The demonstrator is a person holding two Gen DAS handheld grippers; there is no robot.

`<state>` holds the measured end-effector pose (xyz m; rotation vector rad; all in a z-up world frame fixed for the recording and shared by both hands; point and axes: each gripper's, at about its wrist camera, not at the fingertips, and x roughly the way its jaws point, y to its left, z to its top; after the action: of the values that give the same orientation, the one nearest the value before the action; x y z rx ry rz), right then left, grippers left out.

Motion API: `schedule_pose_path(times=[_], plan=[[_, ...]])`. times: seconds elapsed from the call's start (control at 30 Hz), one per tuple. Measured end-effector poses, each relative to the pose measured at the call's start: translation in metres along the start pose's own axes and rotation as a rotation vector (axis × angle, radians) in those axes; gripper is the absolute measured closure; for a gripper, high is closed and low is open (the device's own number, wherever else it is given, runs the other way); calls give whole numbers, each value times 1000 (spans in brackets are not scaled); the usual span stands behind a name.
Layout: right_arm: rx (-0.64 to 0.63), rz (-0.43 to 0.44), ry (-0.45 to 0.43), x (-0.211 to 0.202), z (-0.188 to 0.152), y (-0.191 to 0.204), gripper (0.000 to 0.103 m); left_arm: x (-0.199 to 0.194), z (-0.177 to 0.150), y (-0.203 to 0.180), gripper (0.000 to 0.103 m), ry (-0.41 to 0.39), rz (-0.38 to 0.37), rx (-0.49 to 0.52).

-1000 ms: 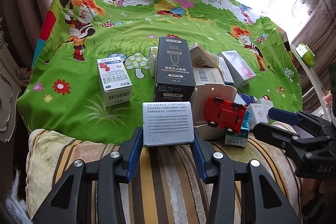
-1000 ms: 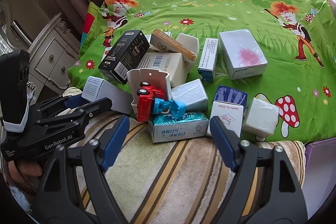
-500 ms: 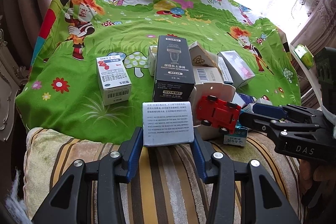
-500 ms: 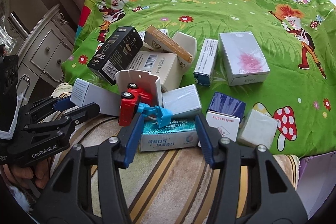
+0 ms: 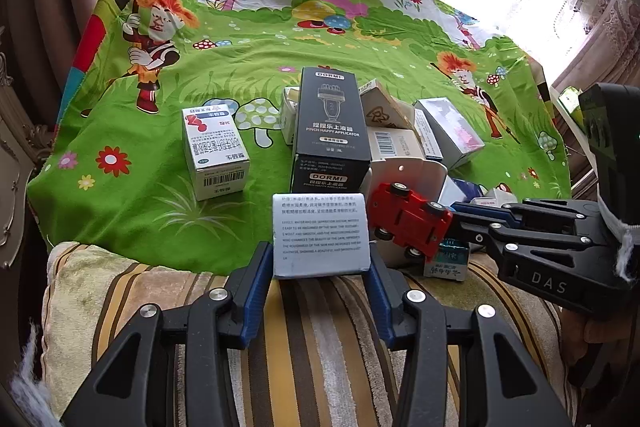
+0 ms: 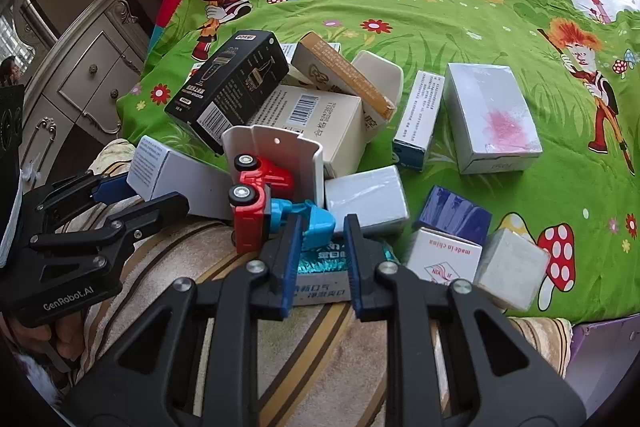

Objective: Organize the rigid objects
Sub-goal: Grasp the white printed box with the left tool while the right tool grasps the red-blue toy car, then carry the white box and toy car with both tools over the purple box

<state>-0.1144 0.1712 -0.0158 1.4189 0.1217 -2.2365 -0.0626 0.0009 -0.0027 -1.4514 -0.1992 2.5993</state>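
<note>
Left gripper (image 5: 320, 267) is clamping the grey box (image 5: 320, 235); right gripper (image 6: 320, 247), nearly closed, is pinching the toy truck's (image 6: 260, 199) blue rear at 12 o'clock, for sorting.

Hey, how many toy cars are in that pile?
1. The red toy truck lies tipped against the white holder, its blue rear between the fingers of the right gripper. Boxes could hide another.

Right gripper (image 6: 320, 251) fingers (image 6: 291, 259) closed around blue rear of red toy truck (image 6: 256, 203), amid scattered boxes.
</note>
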Motion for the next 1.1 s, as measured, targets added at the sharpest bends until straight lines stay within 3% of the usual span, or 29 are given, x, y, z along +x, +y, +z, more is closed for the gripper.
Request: schedule_pose_path(times=[0.5,0.97,1.1], plan=[[9,-57,-164,-41,-5,4,88,-14,-8,5,59,-54,7,-52],[121,-13,-195,-80,-26,-16,88,-35,-15,0,59,-134,15,-49],[184,5,-200,-96,-35,-32,97,-37,-16,-2,59,-142,11,-44]])
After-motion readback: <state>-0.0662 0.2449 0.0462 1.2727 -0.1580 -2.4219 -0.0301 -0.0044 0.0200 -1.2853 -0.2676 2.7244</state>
